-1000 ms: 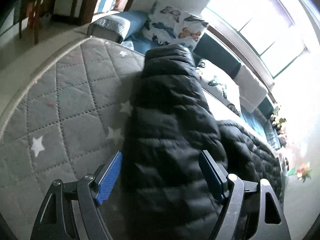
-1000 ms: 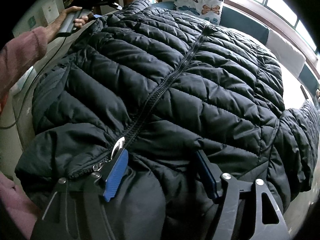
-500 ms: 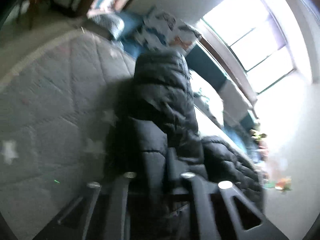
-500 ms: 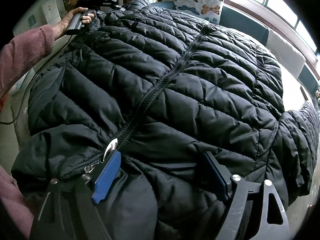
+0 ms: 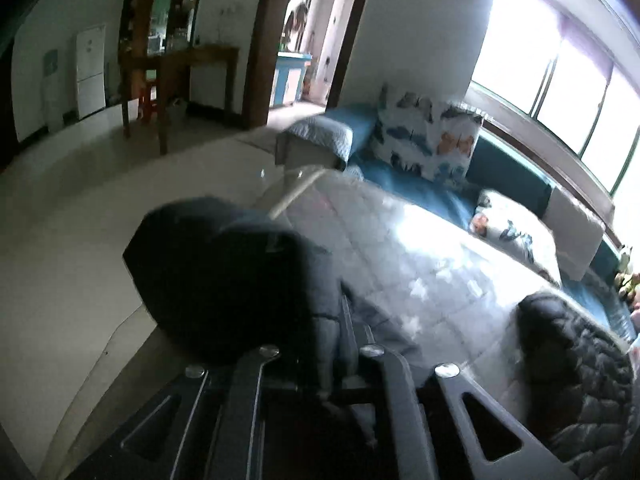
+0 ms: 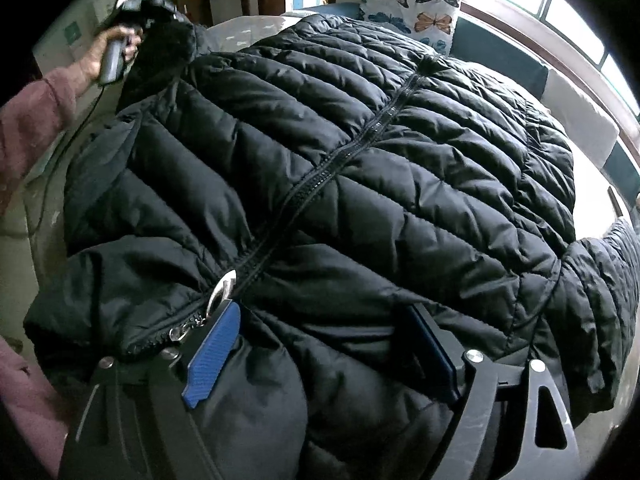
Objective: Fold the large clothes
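A large black quilted puffer jacket lies front up on the grey quilted bed, zipper running down its middle. My left gripper is shut on the jacket's left sleeve and holds it lifted above the bed; it also shows far left in the right wrist view, held in a hand. My right gripper is open, its blue pads straddling the collar area beside the silver zipper pull. The jacket's body also shows at the right in the left wrist view.
Butterfly-print pillows and a teal bench cushion line the window side. A wooden table and doorway stand beyond the bed's far edge. The person's pink-sleeved arm reaches along the left.
My left gripper closed on the sleeve and lifted it up off the bed, swinging the view toward the room. My right gripper stayed open at the collar.
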Demonstrator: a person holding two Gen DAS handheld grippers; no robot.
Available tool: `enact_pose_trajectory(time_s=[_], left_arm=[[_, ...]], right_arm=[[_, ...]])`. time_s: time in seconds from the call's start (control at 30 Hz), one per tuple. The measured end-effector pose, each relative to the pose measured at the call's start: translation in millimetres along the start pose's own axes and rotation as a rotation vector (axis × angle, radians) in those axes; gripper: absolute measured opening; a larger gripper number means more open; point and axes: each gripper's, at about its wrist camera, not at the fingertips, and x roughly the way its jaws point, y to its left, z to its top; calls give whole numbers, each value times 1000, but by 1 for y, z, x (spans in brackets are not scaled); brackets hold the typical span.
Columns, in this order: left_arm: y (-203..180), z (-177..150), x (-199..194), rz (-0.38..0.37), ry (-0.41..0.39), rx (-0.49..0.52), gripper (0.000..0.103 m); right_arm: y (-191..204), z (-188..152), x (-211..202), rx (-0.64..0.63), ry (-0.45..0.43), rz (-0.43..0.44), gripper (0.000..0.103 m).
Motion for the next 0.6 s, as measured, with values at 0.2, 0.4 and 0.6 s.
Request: enact_pose_trajectory(time_s=[0.2, 0.4, 0.6], left_arm=[[-17, 14, -44, 69, -54, 117, 62], [-37, 7, -125, -16, -146, 137, 77], [-107, -64, -173, -290, -22, 282, 77]], right_arm=[[-9, -6, -34, 12, -62, -27, 92], [-5, -33, -5, 38, -7, -23, 93], [-9, -44, -16, 43, 10, 45, 93]])
